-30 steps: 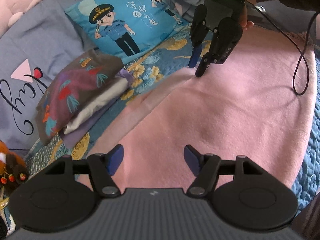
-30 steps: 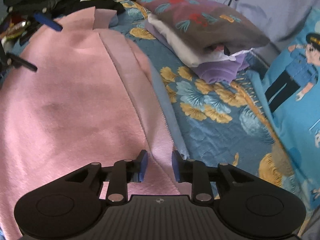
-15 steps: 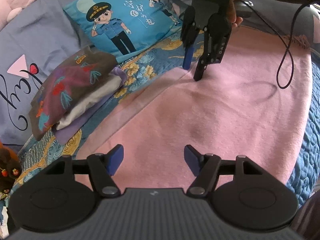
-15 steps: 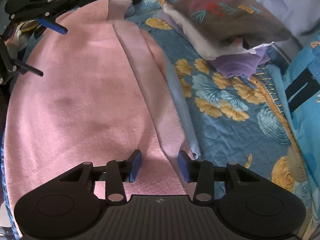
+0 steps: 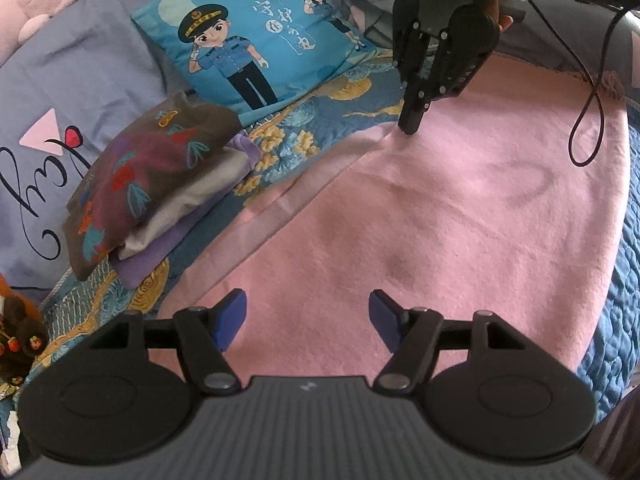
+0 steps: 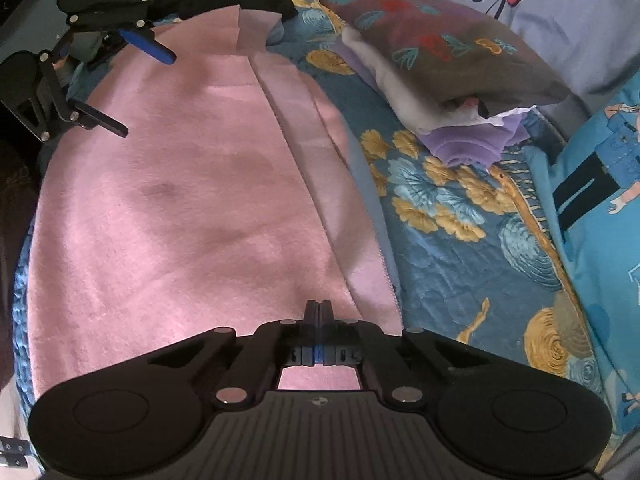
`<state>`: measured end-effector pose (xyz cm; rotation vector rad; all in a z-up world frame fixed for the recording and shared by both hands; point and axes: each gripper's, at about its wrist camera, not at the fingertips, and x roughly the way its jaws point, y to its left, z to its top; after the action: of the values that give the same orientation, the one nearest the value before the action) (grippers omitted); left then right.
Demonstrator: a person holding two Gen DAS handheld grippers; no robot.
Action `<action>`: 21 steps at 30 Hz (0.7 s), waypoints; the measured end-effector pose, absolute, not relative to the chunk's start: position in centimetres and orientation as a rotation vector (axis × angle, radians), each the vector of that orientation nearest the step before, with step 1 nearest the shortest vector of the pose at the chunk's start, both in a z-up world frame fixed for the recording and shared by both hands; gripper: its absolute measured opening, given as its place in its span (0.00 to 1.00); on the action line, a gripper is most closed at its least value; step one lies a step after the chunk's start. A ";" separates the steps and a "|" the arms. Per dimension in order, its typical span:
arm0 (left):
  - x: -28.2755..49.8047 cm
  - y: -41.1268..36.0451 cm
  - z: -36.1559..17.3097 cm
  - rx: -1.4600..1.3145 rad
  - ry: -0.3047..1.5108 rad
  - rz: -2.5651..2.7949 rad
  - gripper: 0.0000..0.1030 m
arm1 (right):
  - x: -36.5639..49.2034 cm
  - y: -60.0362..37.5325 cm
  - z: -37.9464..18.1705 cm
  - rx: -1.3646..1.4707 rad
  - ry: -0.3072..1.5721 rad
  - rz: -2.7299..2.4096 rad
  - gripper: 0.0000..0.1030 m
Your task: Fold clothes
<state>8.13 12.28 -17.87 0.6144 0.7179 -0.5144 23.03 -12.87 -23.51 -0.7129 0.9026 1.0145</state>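
Left wrist view shows the pink cloth [image 5: 460, 216] spread flat over the quilted bedspread [image 5: 320, 128], already doubled along the side that faces the stack of folded clothes [image 5: 160, 184], where a paler strip of its underside shows. The right gripper [image 5: 411, 126] stands at the cloth's far corner, the one nearest the cartoon cushion [image 5: 256, 36], with its tips down on the fabric. Its jaws are clenched together; the right wrist view shows the two pads pressed flat against each other at the cloth's edge, but whether any fabric is pinched between them I cannot tell, since the pads hide that spot.

The left gripper [image 5: 306, 322] hangs released, jaws wide, over the cloth's near end, the end farthest from the cushion, and touches nothing.

The step in hand looks like taking two corners for the next fold. To do it well, the left gripper should come down on the near corner on the stack's side, catch both layers of the doubled edge, and close fully before either hand lifts. Both hands should then rise together and level, keeping the edge taut so the doubled strip does not slip open. The black cable [image 5: 588, 120] trails across the cloth on the side away from the stack; it should be kept clear of the fold.
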 end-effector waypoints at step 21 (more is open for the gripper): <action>7.0 12.8 -18.7 0.576 0.750 -0.525 0.71 | 25.7 -12.5 -26.0 -0.697 1.006 1.012 0.33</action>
<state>7.01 12.79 -18.69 0.5757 0.7501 -0.5255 25.71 -12.53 -26.00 -0.6971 1.0061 1.0122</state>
